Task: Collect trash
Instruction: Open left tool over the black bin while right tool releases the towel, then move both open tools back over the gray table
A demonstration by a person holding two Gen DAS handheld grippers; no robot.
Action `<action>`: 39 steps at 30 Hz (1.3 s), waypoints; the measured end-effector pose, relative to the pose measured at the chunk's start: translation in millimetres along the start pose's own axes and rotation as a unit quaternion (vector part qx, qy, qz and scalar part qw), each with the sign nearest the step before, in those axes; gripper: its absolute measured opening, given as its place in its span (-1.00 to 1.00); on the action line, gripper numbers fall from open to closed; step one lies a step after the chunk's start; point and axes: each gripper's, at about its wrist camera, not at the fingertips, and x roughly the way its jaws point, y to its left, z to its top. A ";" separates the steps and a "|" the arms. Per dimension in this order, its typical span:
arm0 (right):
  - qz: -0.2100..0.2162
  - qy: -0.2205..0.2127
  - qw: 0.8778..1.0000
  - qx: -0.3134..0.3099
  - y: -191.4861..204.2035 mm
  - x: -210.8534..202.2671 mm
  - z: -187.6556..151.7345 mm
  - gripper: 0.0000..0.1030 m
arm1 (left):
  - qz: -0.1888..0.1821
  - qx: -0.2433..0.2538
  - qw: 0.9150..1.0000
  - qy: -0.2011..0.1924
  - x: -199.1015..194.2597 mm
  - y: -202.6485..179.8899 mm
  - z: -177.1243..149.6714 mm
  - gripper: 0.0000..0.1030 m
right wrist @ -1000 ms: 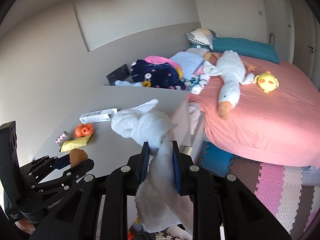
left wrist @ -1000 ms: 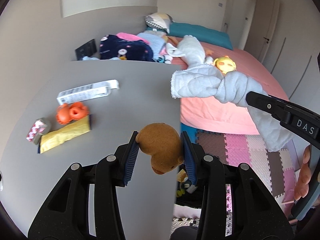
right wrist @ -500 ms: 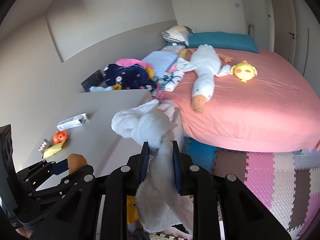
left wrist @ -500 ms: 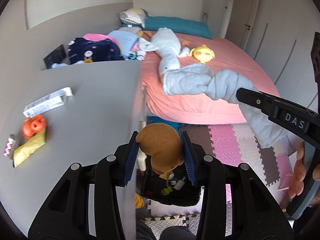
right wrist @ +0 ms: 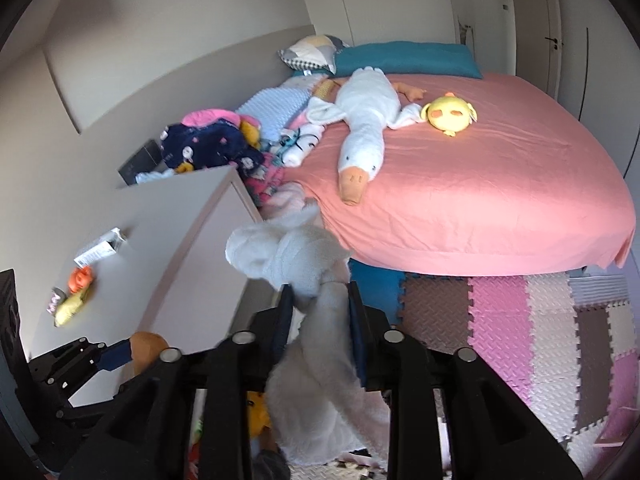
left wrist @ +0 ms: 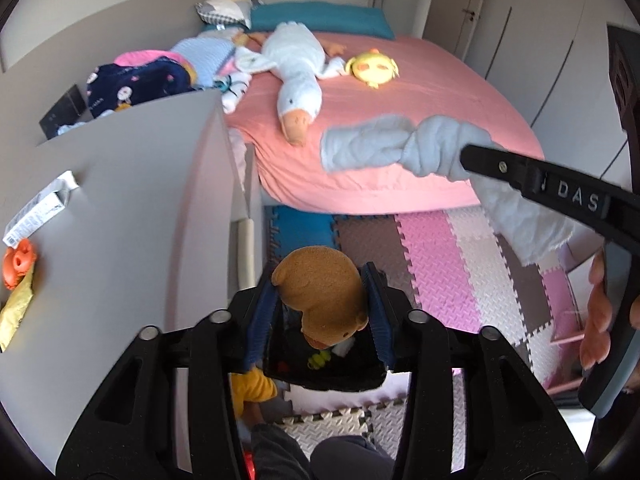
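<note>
The left gripper (left wrist: 320,312) points down over a black bin (left wrist: 324,372) on the foam floor mat (left wrist: 448,264). A brown plush toy (left wrist: 320,300) sits between its jaws, which are opening; a gap shows beside the left pad. To the right, the right gripper (left wrist: 480,160) holds a knotted grey-white cloth (left wrist: 400,146) in front of the pink bed (left wrist: 420,92), where a white goose toy (left wrist: 298,68) lies. On the grey counter (left wrist: 132,208) at left lie a white box (left wrist: 38,212), an orange toy (left wrist: 18,262) and a yellow wrapper (left wrist: 14,312).
</note>
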 end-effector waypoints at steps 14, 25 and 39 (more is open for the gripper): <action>-0.040 -0.014 0.999 -0.008 1.8 3.4 3.8 0.32 | 0.044 -0.033 0.998 -0.014 -8.5 31.5 -6.6 0.82; -0.002 -0.014 0.999 -0.044 61.0 7.1 0.8 0.32 | 0.065 -0.069 0.995 -0.031 -30.8 72.6 -21.1 0.82; 0.054 -0.004 0.994 -0.093 151.0 14.7 -13.8 0.32 | 0.107 -0.122 0.985 -0.052 -68.3 149.4 -56.8 0.82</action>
